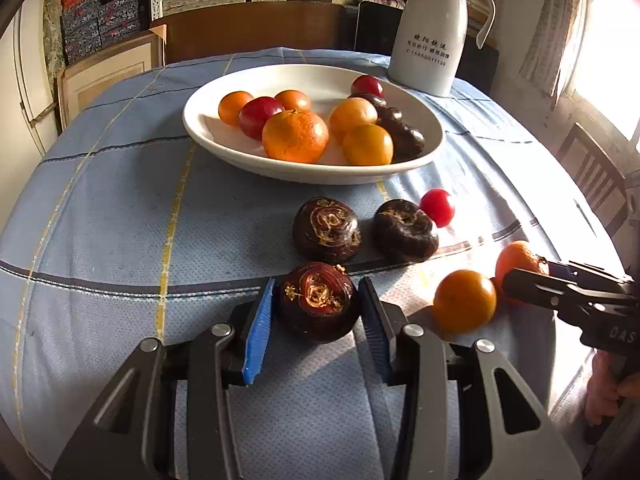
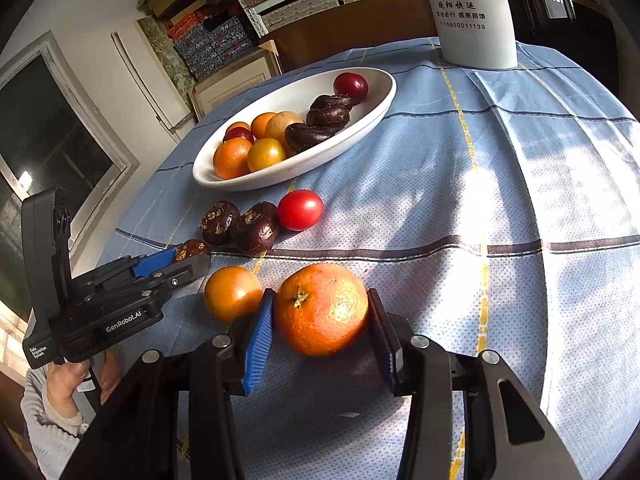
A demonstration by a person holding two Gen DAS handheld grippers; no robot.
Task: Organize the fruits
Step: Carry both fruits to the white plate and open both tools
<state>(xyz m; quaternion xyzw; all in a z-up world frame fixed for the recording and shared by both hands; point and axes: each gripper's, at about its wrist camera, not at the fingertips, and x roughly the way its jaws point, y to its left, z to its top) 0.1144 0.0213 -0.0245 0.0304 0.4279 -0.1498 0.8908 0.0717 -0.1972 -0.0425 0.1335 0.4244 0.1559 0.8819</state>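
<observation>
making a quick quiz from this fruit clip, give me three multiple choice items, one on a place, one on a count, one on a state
1. Where is the white jug?
A. behind the white bowl
B. inside the bowl
C. on the floor

2. How many dark water chestnuts lie on the cloth outside the bowl?
A. one
B. three
C. five

3. What sits between the right hand-held gripper fingers?
A. a red tomato
B. nothing
C. the large orange

Key: 1 A, it stands on the tablecloth past the bowl. 2 B, one sits between the left hand-held gripper fingers, two beyond. 3 C, the blue pads flank it.
</observation>
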